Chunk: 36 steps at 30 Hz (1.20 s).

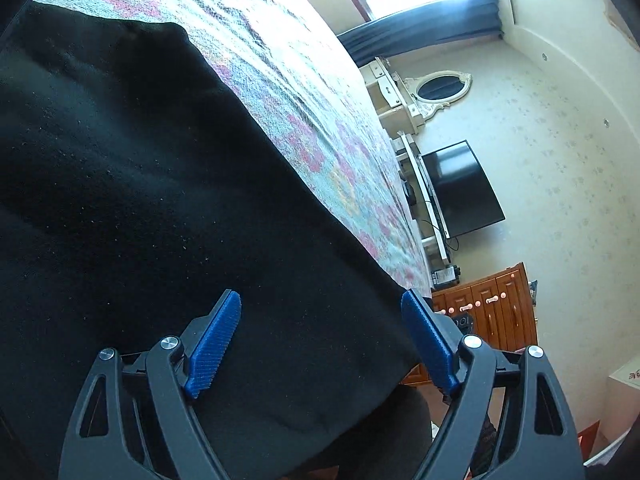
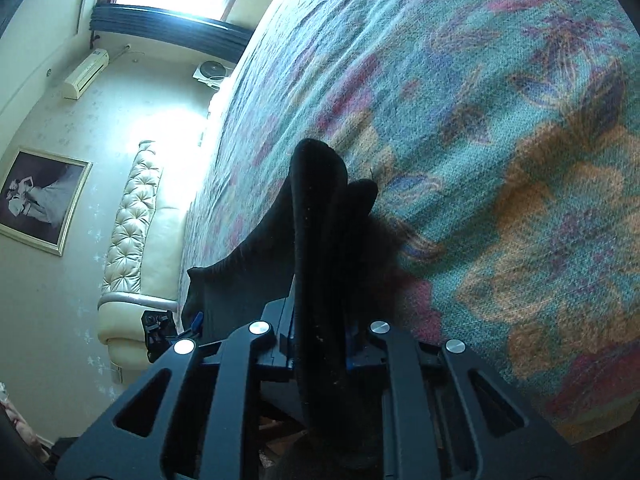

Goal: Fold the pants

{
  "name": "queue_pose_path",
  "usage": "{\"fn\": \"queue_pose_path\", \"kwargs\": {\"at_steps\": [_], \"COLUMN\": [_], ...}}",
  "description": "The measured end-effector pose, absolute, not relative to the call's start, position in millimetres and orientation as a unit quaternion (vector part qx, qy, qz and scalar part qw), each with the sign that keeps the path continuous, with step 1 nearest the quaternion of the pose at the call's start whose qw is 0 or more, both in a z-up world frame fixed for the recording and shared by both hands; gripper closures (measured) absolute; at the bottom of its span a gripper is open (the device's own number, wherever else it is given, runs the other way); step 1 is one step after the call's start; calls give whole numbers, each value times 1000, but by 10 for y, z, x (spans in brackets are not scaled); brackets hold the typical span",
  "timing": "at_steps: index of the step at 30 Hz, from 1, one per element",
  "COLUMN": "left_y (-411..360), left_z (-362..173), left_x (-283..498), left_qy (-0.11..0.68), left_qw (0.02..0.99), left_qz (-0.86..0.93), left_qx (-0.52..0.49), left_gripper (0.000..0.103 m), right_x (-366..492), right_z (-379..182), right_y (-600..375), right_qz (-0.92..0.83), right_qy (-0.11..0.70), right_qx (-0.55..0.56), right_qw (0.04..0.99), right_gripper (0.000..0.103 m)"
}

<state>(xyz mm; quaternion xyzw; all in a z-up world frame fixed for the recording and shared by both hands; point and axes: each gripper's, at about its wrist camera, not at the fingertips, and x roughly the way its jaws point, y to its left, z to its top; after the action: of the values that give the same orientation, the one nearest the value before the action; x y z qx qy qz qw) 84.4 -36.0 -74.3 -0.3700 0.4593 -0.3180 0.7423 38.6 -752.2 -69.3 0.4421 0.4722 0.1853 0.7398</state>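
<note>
Black pants lie on a bed with a floral cover. In the left wrist view my left gripper is open, its blue pads spread wide on either side of the black cloth at the bed's edge. In the right wrist view my right gripper is shut on a bunched fold of the black pants, which stands up between the fingers over the floral cover. The right pads are mostly hidden by the cloth.
A window with a blue curtain, an oval mirror, a TV and a wooden cabinet stand beyond the bed. In the right wrist view a padded headboard, a framed picture and an air conditioner show.
</note>
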Motion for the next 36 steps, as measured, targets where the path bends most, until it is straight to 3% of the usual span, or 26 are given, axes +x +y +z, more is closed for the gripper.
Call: {"fn": "queue_pose_path", "kwargs": {"at_steps": [9,14,25,36], "left_y": [-569,-467,143,750], "left_z": [-641,-581,-423,-493], "left_x": [845,815,584,322], "left_qy": [497,486,457,427], "left_qw": [754,765,804,812], "left_qz": [-342,-319,-289,-263], "left_qx": [-261,-277,-246,-298], "left_gripper": [15,15,15,15], "right_x": [282,347,639,1006], "right_z": [-12,425,1254,742], "right_y": [-7406,-7056,-5842,-4249], "right_qz": [214,243,278,270], "right_qy": [385,367,381,470], "right_qx": [499,507,413,283], "right_qw": [746,741,779,791], "right_gripper": [91,91,91,91]}}
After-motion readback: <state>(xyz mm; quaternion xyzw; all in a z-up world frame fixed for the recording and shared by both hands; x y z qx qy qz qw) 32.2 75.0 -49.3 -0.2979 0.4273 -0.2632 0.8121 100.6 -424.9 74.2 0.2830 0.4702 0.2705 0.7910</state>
